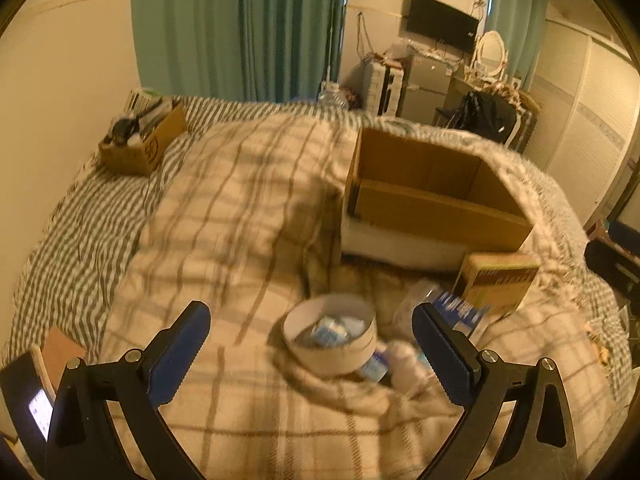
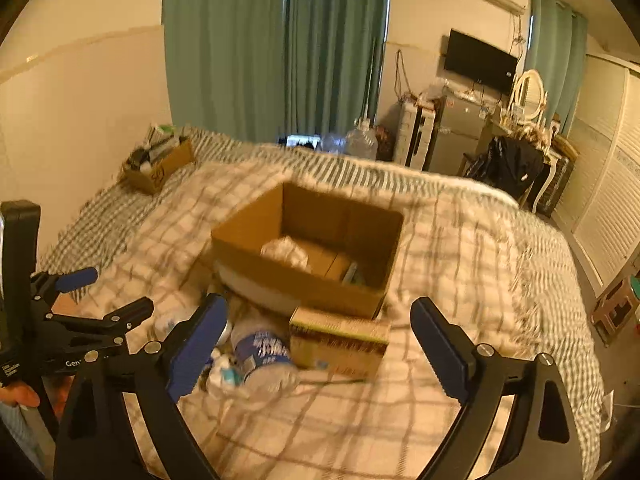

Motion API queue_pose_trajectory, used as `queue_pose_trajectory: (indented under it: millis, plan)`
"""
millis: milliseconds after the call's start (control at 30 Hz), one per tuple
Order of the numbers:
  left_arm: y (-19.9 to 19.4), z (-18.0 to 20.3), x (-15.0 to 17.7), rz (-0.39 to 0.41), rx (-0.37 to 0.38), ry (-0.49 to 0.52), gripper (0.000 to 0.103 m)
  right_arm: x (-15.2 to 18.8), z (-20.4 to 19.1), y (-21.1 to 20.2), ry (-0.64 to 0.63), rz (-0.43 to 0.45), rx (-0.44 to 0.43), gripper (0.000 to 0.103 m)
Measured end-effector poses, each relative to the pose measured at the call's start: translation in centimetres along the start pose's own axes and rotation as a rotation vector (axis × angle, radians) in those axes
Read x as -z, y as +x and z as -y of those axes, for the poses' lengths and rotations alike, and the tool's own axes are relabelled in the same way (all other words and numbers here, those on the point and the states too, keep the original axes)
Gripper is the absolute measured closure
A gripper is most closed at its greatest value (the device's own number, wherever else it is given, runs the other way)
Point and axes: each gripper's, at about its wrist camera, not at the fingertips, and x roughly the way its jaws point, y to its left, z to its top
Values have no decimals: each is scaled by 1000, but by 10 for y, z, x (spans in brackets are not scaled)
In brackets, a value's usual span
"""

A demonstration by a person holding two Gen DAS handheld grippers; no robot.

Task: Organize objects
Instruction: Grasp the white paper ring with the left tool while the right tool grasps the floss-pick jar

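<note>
An open cardboard box sits on the plaid blanket; in the right wrist view it holds crumpled white wrapping and a few small items. In front of it lie a small tan carton, a blue-and-white packet and a round white tub with blue-white sachets inside. My left gripper is open and empty, its jaws either side of the tub, above it. My right gripper is open and empty above the carton. The left gripper also shows in the right wrist view.
A second cardboard box full of items sits at the bed's far left corner by the wall. Beyond the bed stand water bottles, a small fridge, a chair with a black bag, and wardrobe doors on the right.
</note>
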Motion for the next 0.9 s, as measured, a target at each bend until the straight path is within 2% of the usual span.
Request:
queue_pose_trajectory:
  millis: [133,233,367,600,700,833,900]
  plan:
    - [20,-1,21,-45,-17,5,0,27,-5,36,18,-101,-36,10]
    - [33,-6,32,-85,2,-23,0,41,-10,60,23,-163,-50,10]
    - [41,-14,34,-121,19,-61,0,51,-19,88,33,-237,-103,10]
    - [54,-17,31,-169,43,-54,0,58,-25,125,57,-340,-124,11]
    - [66,-15,29,-200,53,-38,0,62,-29,136,54,-381,-134,20]
    - [83,-11,22,-238,68,-25,0,63,-29,138,58,-390,-131,33]
    - [91,-10,16,-252,70,-16,0,64,-27,141,67,-394,-129,34]
